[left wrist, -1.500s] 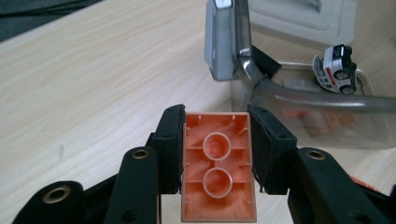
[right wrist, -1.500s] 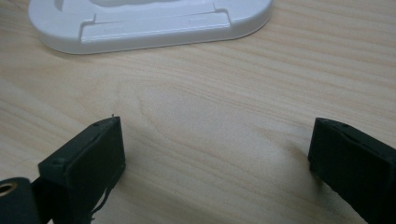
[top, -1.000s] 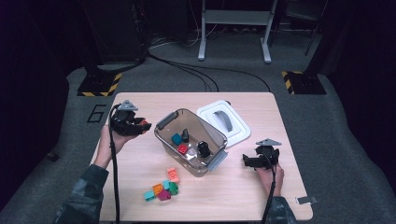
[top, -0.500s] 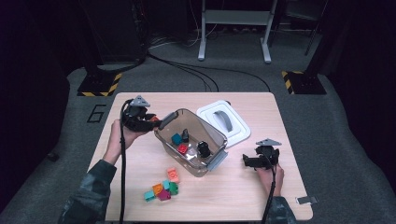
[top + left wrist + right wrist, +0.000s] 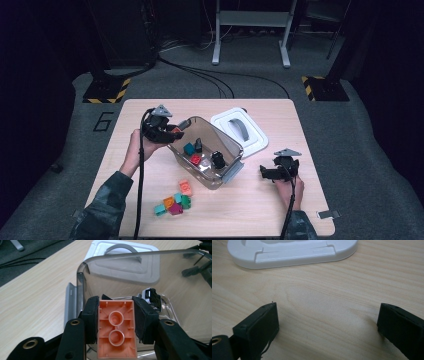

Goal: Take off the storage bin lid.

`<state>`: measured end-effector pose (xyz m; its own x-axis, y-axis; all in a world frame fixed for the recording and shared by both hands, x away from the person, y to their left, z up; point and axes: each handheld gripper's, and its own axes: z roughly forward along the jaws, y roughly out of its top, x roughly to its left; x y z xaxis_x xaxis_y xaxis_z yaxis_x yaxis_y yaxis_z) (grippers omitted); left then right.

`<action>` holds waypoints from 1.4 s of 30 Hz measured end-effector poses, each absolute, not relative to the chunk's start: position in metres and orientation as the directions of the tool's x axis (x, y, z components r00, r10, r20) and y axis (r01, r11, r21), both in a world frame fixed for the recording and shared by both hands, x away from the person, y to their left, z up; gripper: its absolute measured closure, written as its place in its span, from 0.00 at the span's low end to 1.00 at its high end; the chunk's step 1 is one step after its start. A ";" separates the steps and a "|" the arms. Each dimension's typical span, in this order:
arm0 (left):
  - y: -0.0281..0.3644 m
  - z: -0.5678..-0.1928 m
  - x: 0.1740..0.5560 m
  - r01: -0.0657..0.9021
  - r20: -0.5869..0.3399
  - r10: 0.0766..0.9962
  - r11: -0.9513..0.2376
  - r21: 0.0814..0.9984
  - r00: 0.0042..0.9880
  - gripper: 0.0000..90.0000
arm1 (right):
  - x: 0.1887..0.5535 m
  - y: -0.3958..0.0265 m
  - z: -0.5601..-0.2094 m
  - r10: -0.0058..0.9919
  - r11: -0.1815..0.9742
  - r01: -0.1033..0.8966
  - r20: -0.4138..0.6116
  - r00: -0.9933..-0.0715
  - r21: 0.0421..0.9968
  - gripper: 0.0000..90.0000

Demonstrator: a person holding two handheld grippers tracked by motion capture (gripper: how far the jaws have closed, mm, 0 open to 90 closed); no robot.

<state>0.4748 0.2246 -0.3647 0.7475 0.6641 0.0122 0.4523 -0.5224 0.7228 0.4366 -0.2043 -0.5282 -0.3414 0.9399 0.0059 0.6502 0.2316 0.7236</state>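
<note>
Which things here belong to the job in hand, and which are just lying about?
In the job:
left tool, shut on orange brick
clear bin
loose bricks on table

Lying about:
white lid
right tool, open, nothing between its jaws
floor cables

A single mark can be read: a large dark digit "6" [image 5: 103, 121] painted on the grey floor [image 5: 60, 165], just beside the far left corner of the worktop [image 5: 300, 200]. Beyond it, far left and far right on the floor, stand two base plates edged with yellow-and-black hazard stripes [image 5: 105, 95], a warning marking without words. Nothing else carries readable text, label or brand.
</note>
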 end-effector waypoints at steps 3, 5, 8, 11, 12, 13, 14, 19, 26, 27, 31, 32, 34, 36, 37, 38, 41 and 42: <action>0.221 -0.369 0.474 0.456 0.008 0.660 -0.528 0.716 0.752 0.65 | 0.437 -0.204 -0.528 0.940 0.232 0.650 0.006 -0.341 0.724 0.03; 0.219 -0.373 0.475 0.461 0.005 0.656 -0.535 0.708 0.754 0.65 | 0.437 -0.204 -0.528 0.940 0.232 0.650 0.004 -0.341 0.724 0.03; 0.216 -0.378 0.475 0.463 0.006 0.653 -0.543 0.701 0.757 0.65 | 0.437 -0.204 -0.528 0.940 0.231 0.650 0.006 -0.341 0.724 0.03; 0.213 -0.382 0.476 0.465 0.005 0.649 -0.550 0.694 0.761 0.65 | 0.437 -0.204 -0.528 0.940 0.232 0.650 0.006 -0.342 0.724 0.03; 0.212 -0.384 0.476 0.465 0.006 0.649 -0.551 0.693 0.761 0.65 | 0.437 -0.204 -0.528 0.940 0.232 0.650 0.006 -0.342 0.724 0.03; 0.211 -0.385 0.476 0.464 0.010 0.650 -0.553 0.692 0.760 0.65 | 0.437 -0.204 -0.528 0.940 0.231 0.650 0.006 -0.341 0.724 0.03; 0.210 -0.387 0.477 0.467 0.009 0.651 -0.554 0.689 0.759 0.65 | 0.437 -0.204 -0.528 0.940 0.232 0.650 0.006 -0.342 0.724 0.03; 0.207 -0.392 0.478 0.468 0.019 0.648 -0.570 0.675 0.761 0.65 | 0.437 -0.204 -0.528 0.940 0.232 0.650 0.006 -0.342 0.724 0.03; 0.206 -0.395 0.478 0.466 0.034 0.645 -0.587 0.662 0.763 0.65 | 0.437 -0.204 -0.528 0.939 0.232 0.650 0.007 -0.343 0.724 0.03; 0.206 -0.395 0.478 0.464 0.036 0.643 -0.590 0.661 0.765 0.65 | 0.437 -0.204 -0.528 0.939 0.232 0.650 0.006 -0.343 0.724 0.03; 0.206 -0.395 0.477 0.466 0.035 0.639 -0.596 0.654 0.768 0.64 | 0.437 -0.204 -0.528 0.939 0.232 0.650 0.006 -0.343 0.724 0.03; 0.206 -0.395 0.476 0.465 0.037 0.640 -0.596 0.655 0.767 0.63 | 0.437 -0.204 -0.528 0.940 0.232 0.649 0.005 -0.341 0.724 0.03; 0.206 -0.393 0.475 0.460 0.048 0.643 -0.595 0.659 0.764 0.60 | 0.437 -0.204 -0.528 0.940 0.232 0.649 0.005 -0.342 0.724 0.03; 0.207 -0.389 0.471 0.453 0.059 0.645 -0.596 0.663 0.762 0.55 | 0.437 -0.204 -0.528 0.940 0.232 0.649 0.005 -0.341 0.724 0.03; 0.207 -0.387 0.470 0.448 0.063 0.644 -0.596 0.666 0.763 0.53 | 0.437 -0.204 -0.528 0.940 0.232 0.649 0.005 -0.341 0.724 0.03; 0.208 -0.385 0.469 0.445 0.067 0.645 -0.595 0.670 0.761 0.51 | 0.437 -0.204 -0.528 0.940 0.232 0.649 0.005 -0.341 0.724 0.03; 0.212 -0.378 0.463 0.431 0.073 0.647 -0.583 0.689 0.759 0.45 | 0.437 -0.204 -0.528 0.940 0.232 0.649 0.005 -0.342 0.724 0.03; 0.213 -0.377 0.461 0.431 0.070 0.651 -0.575 0.696 0.756 0.43 | 0.437 -0.204 -0.528 0.940 0.232 0.650 0.005 -0.341 0.724 0.03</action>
